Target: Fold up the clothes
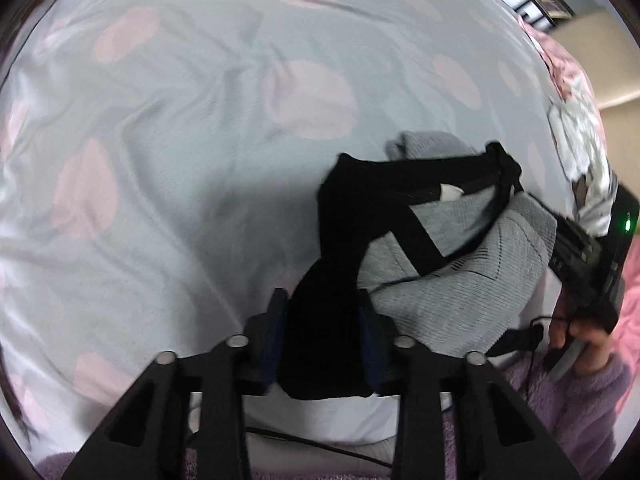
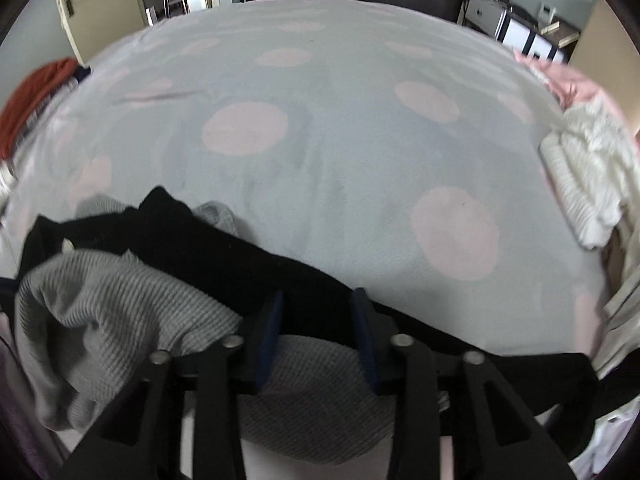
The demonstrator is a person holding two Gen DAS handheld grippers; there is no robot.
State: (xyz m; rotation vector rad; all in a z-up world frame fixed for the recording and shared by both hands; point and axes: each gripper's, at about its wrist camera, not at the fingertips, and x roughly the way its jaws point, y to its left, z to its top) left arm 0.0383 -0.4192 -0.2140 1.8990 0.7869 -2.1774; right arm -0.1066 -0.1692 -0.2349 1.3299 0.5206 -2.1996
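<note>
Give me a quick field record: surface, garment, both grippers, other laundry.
surface: bedspread, pale with pink spots
garment: grey and black garment, bunched at the near edge
left gripper: black fabric between the pads
right gripper: black edge between the pads
other laundry: white knit on the right, red cloth on the left

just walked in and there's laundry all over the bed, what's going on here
A person is folding clothes on a bed with a grey, pink-spotted cover, holding a gripper in each hand. The left gripper has its fingers closed on the black edge of a grey and black garment. The right gripper holds the same black edge further along, so the piece hangs bunched between them just above the bed. A white knit and a rust-red garment lie at the bed's sides.
</note>
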